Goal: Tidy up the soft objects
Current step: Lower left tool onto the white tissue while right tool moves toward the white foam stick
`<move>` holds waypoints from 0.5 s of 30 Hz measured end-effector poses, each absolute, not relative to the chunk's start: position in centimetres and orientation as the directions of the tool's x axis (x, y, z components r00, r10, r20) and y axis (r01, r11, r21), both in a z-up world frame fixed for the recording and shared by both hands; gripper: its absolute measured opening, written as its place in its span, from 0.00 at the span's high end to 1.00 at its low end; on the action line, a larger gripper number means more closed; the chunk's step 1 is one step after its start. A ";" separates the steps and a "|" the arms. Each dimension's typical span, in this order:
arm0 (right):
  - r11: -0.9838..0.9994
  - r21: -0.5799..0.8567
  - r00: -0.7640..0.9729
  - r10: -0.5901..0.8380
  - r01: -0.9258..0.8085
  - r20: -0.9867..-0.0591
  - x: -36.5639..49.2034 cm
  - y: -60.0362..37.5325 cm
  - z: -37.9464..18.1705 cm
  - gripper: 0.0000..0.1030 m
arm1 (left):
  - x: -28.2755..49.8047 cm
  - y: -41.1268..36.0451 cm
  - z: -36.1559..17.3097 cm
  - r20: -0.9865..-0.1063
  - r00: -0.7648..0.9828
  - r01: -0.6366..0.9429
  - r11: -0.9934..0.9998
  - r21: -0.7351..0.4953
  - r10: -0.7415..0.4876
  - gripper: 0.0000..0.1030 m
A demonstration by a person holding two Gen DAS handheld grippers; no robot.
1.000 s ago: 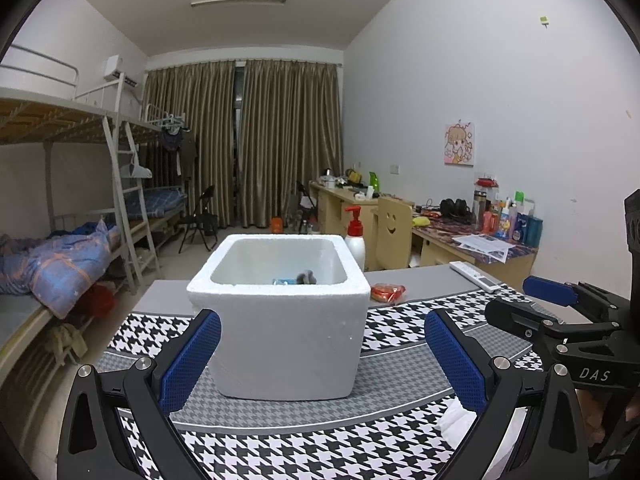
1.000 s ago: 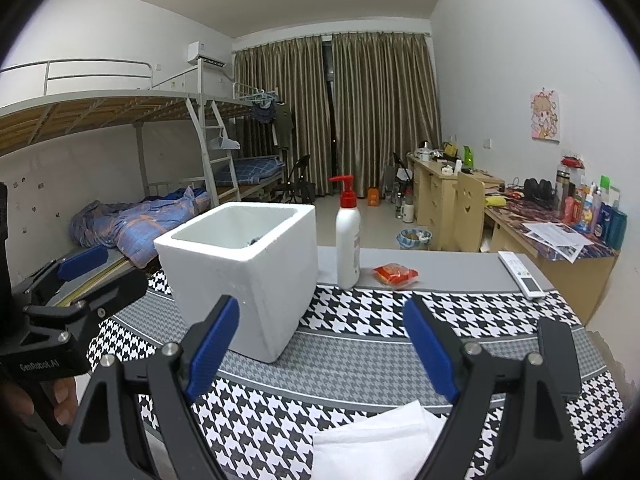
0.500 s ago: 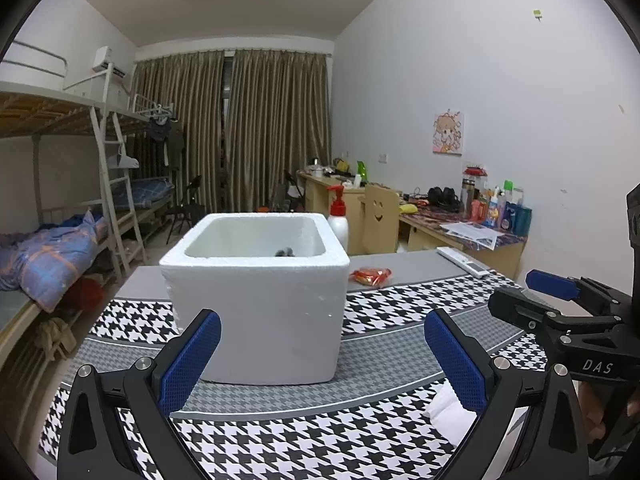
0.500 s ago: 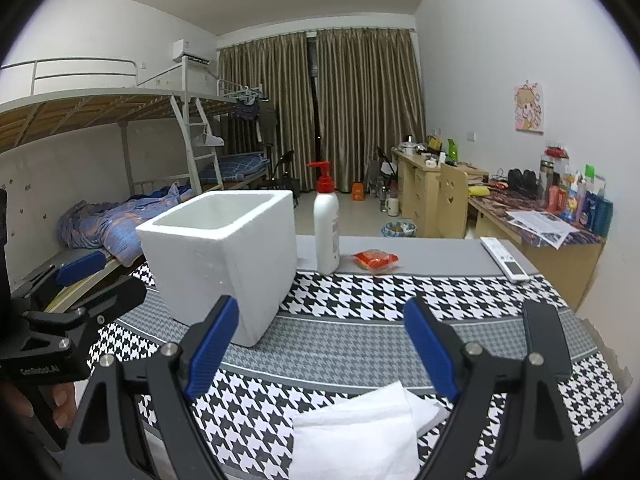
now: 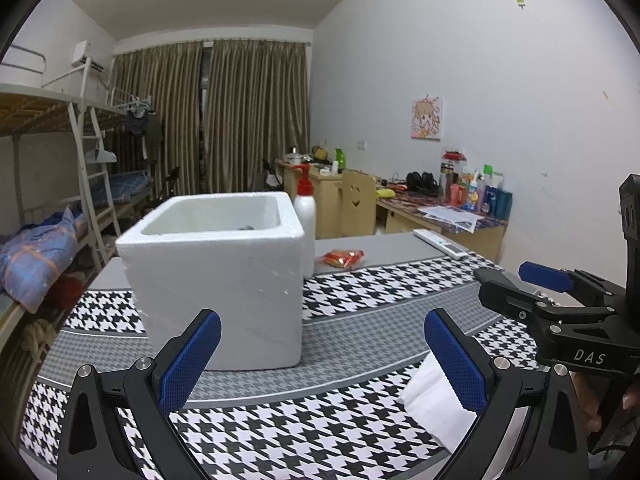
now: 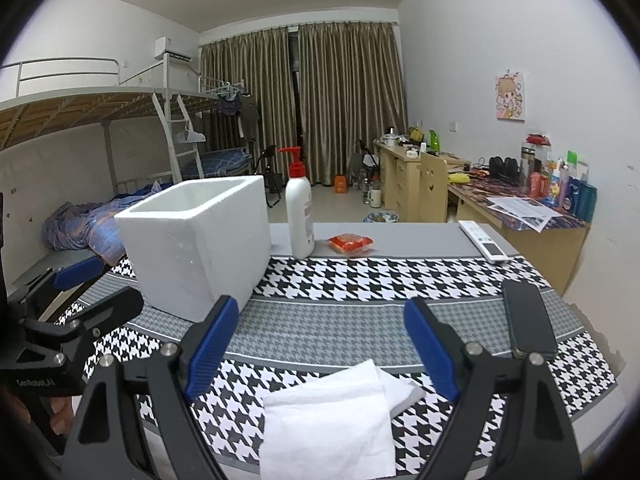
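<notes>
Both hand-held grippers [image 5: 322, 356] [image 6: 322, 344] have sunk nearer the white tissue [image 6: 336, 420].

On the table one white foam box [image 6: 196, 240] is seen, one pump bottle [image 6: 300, 216] with a red head, one red snack packet [image 6: 351, 244], one white remote control [image 6: 483, 242] and one dark phone [image 6: 528, 320]. One white cloth [image 6: 336, 420] is counted at the near edge. Two grippers are counted, each with two blue pads.

Houndstooth-covered table [image 6: 360, 280] bearing foam box [image 6: 200, 236], tissue [image 6: 332, 420]
</notes>
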State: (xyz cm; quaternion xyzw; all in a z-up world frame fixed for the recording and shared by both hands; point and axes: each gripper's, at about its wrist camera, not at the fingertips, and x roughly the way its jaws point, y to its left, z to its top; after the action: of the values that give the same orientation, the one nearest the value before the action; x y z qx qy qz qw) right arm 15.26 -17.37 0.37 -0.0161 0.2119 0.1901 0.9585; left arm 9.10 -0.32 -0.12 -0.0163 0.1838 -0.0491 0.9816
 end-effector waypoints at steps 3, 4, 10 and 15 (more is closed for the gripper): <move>0.930 0.050 0.839 0.351 -0.364 -0.416 15.3 -17.6 0.2 0.15 | 9.2 -0.8 -0.4 -0.366 0.924 0.102 0.994 -0.047 -0.112 0.01; 0.931 0.050 0.841 0.348 -0.361 -0.415 15.2 -17.7 0.2 0.15 | 9.2 -0.9 -0.5 -0.368 0.923 0.107 0.993 -0.046 -0.116 0.01; 0.937 0.059 0.843 0.335 -0.343 -0.421 15.2 -18.4 -0.1 0.15 | 9.3 -2.0 -1.1 -0.381 0.913 0.140 0.989 -0.037 -0.144 0.01; 0.941 0.065 0.839 0.325 -0.331 -0.437 15.2 -18.9 -0.5 0.15 | 9.5 -2.7 -1.7 -0.393 0.905 0.160 0.986 -0.034 -0.161 0.01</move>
State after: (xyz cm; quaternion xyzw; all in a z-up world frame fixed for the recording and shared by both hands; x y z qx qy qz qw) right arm 15.25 -18.90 -0.54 -0.0064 0.2265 0.1709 0.9589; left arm 9.49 -2.71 -1.66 -0.0004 0.2013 -0.0822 0.9761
